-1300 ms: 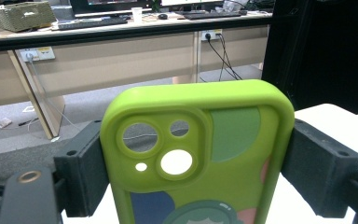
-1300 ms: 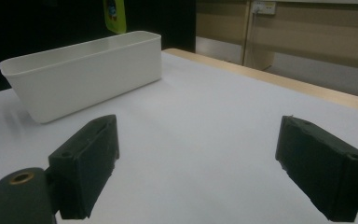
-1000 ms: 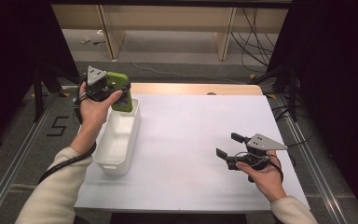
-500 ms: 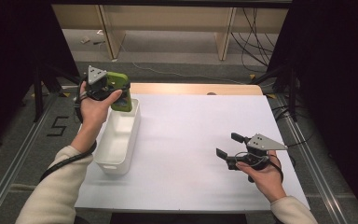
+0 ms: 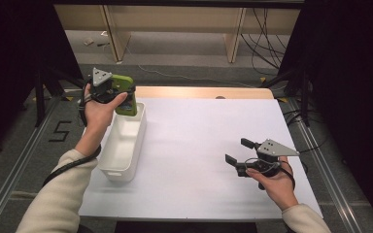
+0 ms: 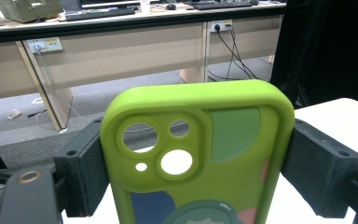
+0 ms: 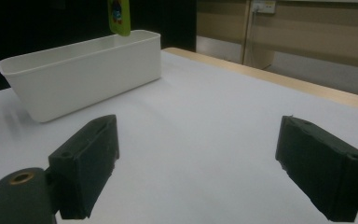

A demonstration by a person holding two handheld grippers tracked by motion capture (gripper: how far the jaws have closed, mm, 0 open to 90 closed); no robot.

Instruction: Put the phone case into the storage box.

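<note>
Green phone case in left tongs above tub

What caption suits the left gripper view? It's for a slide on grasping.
Left gripper clamps a green phone case by its side edges, camera cutouts facing the lens.

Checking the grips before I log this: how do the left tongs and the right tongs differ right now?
The left tongs are shut on the green phone case, while the right tongs stand open and hold nothing. The left tongs hang above the far end of the white bin; the right tongs sit low over the bare white table. Both have black jaws.
</note>
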